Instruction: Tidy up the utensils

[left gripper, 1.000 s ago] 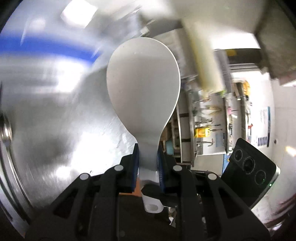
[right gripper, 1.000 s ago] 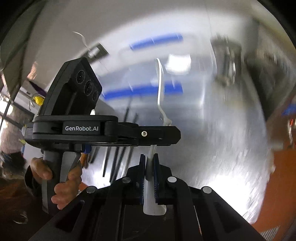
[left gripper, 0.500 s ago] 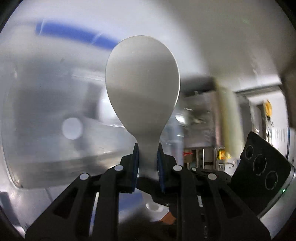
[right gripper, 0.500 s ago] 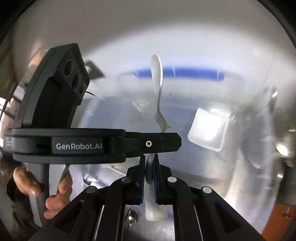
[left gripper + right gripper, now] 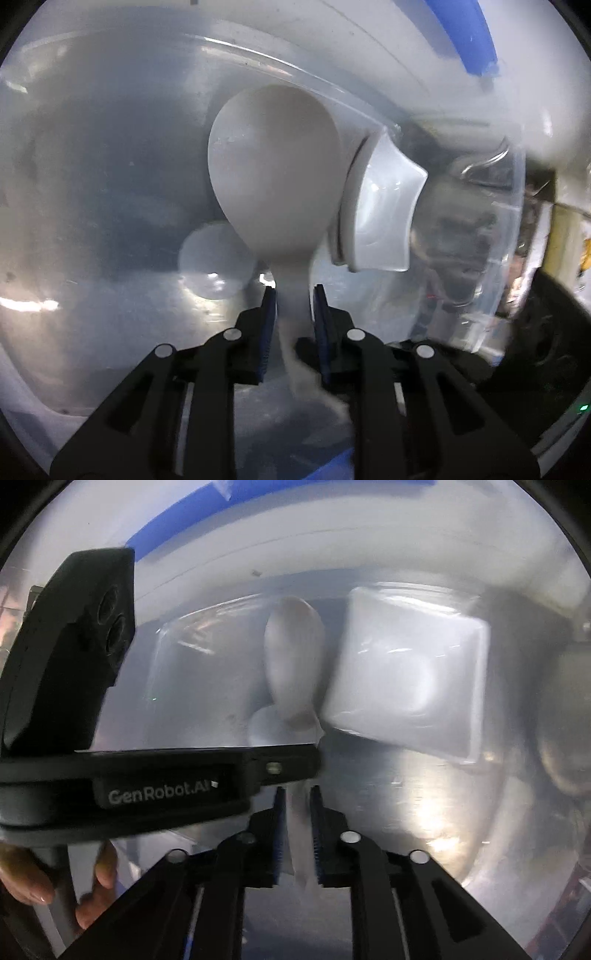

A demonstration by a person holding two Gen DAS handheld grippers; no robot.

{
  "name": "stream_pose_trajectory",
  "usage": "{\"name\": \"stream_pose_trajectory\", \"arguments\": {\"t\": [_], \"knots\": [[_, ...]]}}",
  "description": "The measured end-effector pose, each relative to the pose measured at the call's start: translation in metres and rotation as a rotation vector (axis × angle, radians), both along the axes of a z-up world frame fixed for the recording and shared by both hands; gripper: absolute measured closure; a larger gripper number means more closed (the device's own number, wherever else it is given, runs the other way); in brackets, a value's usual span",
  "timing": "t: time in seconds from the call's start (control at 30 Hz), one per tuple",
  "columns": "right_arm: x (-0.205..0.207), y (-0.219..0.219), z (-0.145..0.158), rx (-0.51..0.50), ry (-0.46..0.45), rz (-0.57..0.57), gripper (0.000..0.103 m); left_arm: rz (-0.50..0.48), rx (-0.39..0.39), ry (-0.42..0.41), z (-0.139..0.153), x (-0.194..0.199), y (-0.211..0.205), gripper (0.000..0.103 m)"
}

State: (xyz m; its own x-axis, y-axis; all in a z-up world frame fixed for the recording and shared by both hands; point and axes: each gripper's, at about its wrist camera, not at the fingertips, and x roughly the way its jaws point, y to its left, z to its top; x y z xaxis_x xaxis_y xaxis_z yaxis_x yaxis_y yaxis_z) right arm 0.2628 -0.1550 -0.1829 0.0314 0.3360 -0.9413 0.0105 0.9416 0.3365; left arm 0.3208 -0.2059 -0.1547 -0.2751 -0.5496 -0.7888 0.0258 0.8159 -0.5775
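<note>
Left wrist view looks into a translucent plastic bin [image 5: 110,155] with a blue rim; a white square dish [image 5: 380,210] lies inside, just beside the white rice paddle [image 5: 273,177]. "GenRobot.AI" reads on the left gripper [image 5: 273,768] in the right wrist view. Both grippers clamp the paddle's handle: left gripper [image 5: 291,306] and right gripper [image 5: 297,805], fingers narrow, pointing into the bin.

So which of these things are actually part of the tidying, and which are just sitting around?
Part of the job:
- white rice paddle, between the left tool's fingers
- white spoon, in the right tool
- clear plastic bin they point into

Just there:
- white square dish in the bin
- blue tape strip
</note>
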Motion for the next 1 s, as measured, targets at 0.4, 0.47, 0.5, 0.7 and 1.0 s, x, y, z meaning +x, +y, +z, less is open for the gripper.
{"name": "stream_pose_trajectory", "arguments": {"t": [0.4,0.47,0.5,0.7,1.0], "knots": [[-0.202,-0.003,0.118,0.088,-0.362,0.205,0.057,0.11,-0.197,-0.638,0.2,-0.148,0.075,0.029],[-0.228,0.023,0.076,0.059,-0.26,0.293,0.057,0.179,-0.224,-0.667,0.207,-0.189,0.103,0.029],[-0.236,0.033,0.055,0.047,-0.213,0.317,0.058,0.208,-0.219,-0.671,0.205,-0.203,0.114,0.028],[-0.275,0.072,-0.025,0.031,-0.027,0.346,0.06,0.342,-0.123,-0.585,0.152,-0.251,0.164,0.028],[-0.3,0.105,-0.035,-0.142,-0.031,0.165,0.079,0.206,-0.194,-0.377,0.073,-0.266,0.197,0.028]]}}
